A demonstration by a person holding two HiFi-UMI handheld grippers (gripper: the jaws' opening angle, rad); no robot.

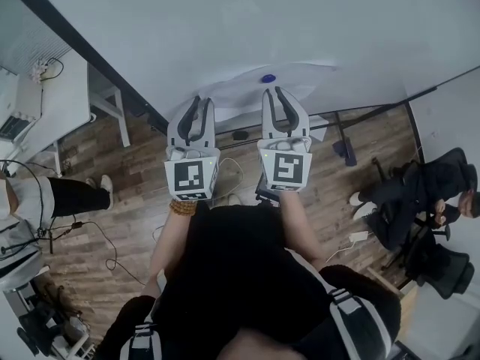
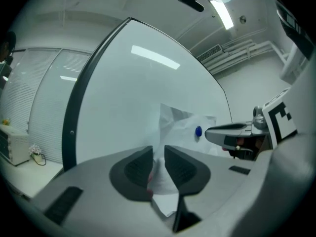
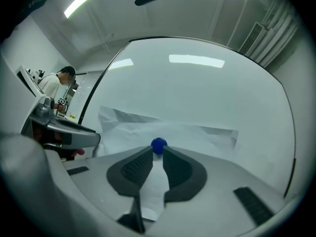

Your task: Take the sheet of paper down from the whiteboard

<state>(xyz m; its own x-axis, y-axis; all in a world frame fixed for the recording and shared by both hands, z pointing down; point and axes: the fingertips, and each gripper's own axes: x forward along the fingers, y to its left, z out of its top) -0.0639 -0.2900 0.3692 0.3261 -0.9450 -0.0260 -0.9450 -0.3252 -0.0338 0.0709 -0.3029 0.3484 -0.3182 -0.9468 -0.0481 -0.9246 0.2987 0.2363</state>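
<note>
sheet of paper (image 1: 300,75) hangs creased on the whiteboard (image 1: 225,21), pinned there by a blue magnet (image 1: 268,78), at twelve o'clock from the two hand-held tools in the head view. left tool (image 2: 158,151) is clamped on the sheet's left part, the paper bunched and crumpled between its pads, with an edge showing below them. right tool (image 3: 158,151) stands with its jaws a little apart, the magnet sitting right at their tips and plain white paper showing through the gap. whether the tips touch the magnet cannot be told. both tools point level at the board, side by side, the right one at three o'clock of the left and well clear of it. below the board runs a wooden floor (image 1: 135,171) with trailing cables (image 1: 105,253). in the head view a seated person (image 1: 420,193) is at three o'clock, and a standing person (image 1: 45,201) is at nine o'clock, near a white worktop (image 1: 60,96).
</note>
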